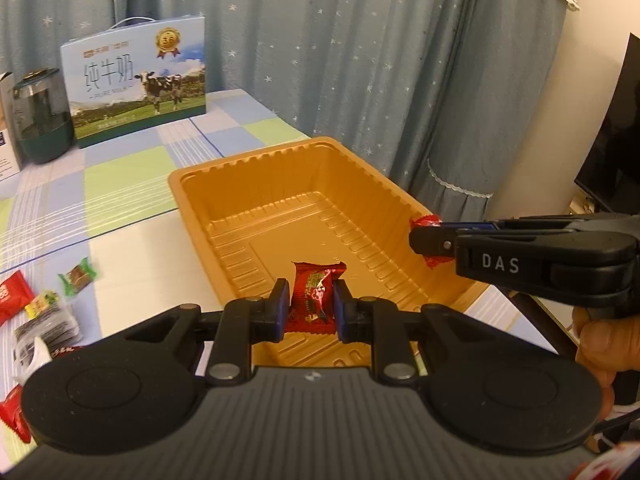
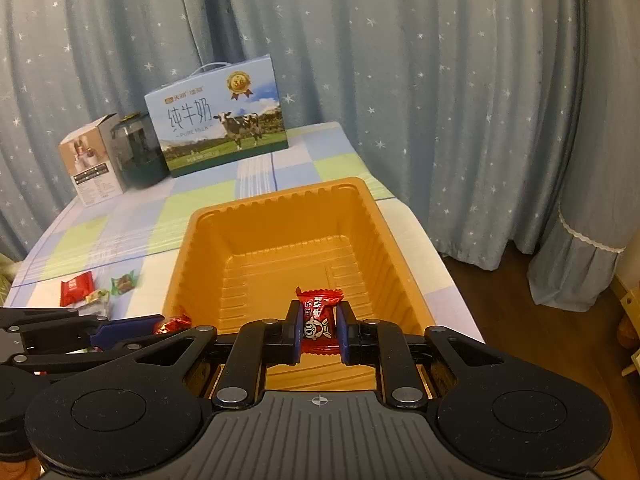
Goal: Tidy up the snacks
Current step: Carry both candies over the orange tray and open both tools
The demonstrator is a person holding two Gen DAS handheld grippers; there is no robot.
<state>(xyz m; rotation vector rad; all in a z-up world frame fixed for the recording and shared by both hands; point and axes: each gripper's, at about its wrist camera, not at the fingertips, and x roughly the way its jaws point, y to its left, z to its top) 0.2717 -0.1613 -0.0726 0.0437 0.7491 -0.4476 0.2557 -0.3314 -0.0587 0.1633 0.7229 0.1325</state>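
Left wrist view: both grippers, right marked "DAS", clench red candies; milk box reads "PURE MILK".

The left gripper covers the lower half of its red candy. In the left view, the right gripper hides all but two red scraps of its candy, and the frame cuts its body off at 3 o'clock. A hand is half out of frame at 4 o'clock. Snacks at 8 o'clock are blurred, their print unreadable. The tray has its near rim hidden behind the right gripper's body. A box is cropped at 9 o'clock.
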